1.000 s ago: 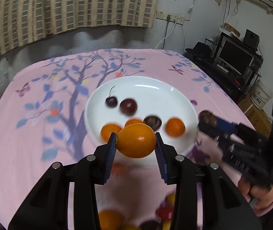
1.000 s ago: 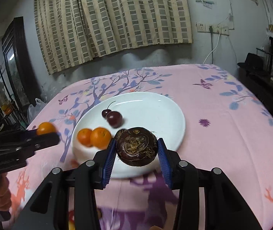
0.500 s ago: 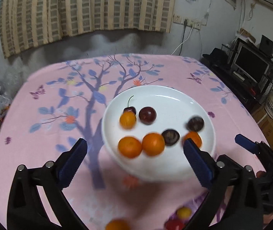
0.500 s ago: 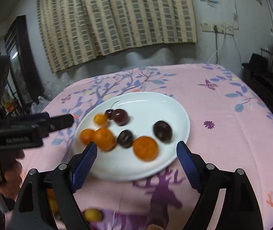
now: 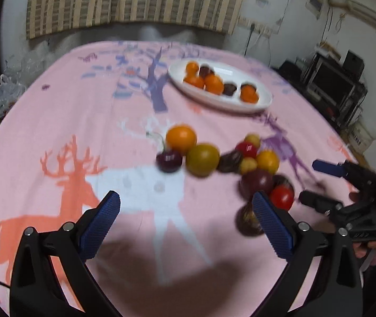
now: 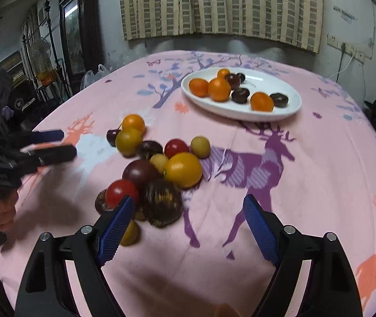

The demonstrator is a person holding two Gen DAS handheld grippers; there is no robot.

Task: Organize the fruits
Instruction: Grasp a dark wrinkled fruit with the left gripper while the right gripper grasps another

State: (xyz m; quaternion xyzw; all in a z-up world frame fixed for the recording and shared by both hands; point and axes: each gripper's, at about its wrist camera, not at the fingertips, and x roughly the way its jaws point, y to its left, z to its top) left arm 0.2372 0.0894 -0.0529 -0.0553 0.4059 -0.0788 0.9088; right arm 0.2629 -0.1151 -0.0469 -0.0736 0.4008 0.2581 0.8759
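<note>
A white plate (image 5: 263,100) (image 6: 293,105) at the far side of the table holds several oranges and dark fruits. Nearer lies a loose pile of fruit on the cloth: an orange (image 5: 181,137), a greenish-yellow fruit (image 5: 202,158), a cherry (image 5: 169,161), a red tomato (image 6: 120,191), a yellow-orange fruit (image 6: 183,169) and a dark brown fruit (image 6: 161,200). My left gripper (image 5: 185,200) stands open and empty, left of the pile. My right gripper (image 6: 188,202) is open and empty, its left finger just in front of the tomato. Each gripper also shows in the other's view: the right gripper (image 5: 313,182), the left gripper (image 6: 67,142).
A pink cloth (image 6: 320,171) printed with deer and trees covers the round table. A striped curtain (image 6: 214,5) hangs behind it. A TV stand (image 5: 333,84) is off the right edge and plastic bags (image 5: 0,97) off the left. A hand (image 6: 0,208) grips the left tool.
Both grippers let go of their fruit, an orange and a dark fruit, over the plate and opened wide. Both then drew back from the plate to the loose pile.
</note>
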